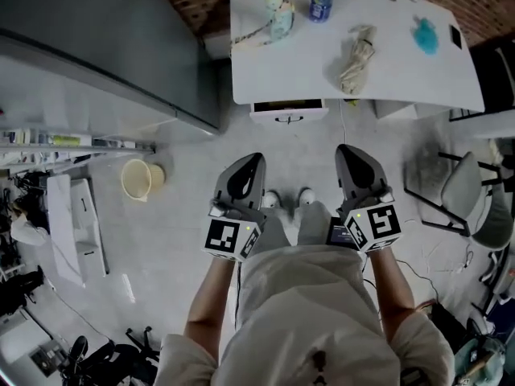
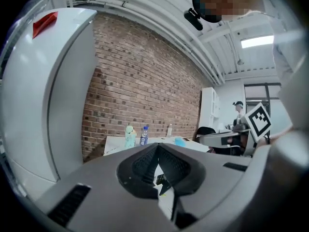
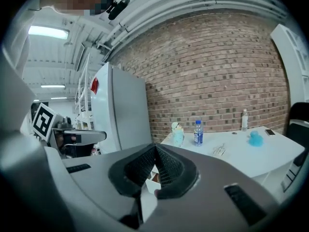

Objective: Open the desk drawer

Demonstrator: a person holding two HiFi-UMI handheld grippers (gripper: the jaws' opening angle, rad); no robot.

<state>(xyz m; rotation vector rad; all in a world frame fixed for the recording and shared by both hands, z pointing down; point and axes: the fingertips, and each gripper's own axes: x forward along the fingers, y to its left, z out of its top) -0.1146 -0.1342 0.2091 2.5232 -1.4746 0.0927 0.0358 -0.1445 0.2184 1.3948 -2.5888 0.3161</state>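
Two pairs of tongs, one in each of our hands, hang side by side well short of the white desk (image 1: pixel 273 71). Both are closed tight, with nothing between the jaws. We see the left tongs (image 1: pixel 253 162) and the right tongs (image 1: pixel 346 151) pointing toward the desk's near edge, our shoes (image 1: pixel 288 199) on the grey floor between them. The drawer (image 1: pixel 288 112) sits under the desk's near edge toward its left end. Its white front and dark handle face us, with a dark strip showing along its top, and neither pair of tongs touches it. On the desk, a blue-capped water bottle (image 1: pixel 320 0) and a pale green figurine (image 1: pixel 278 13) stand near the far edge. A beige bundle (image 1: pixel 356 59) lies near the middle, and a blue object (image 1: pixel 425 36) rests toward the right end. A grey refrigerator (image 1: pixel 96 47) stands left of the desk, a brick wall (image 3: pixel 217 71) behind it.
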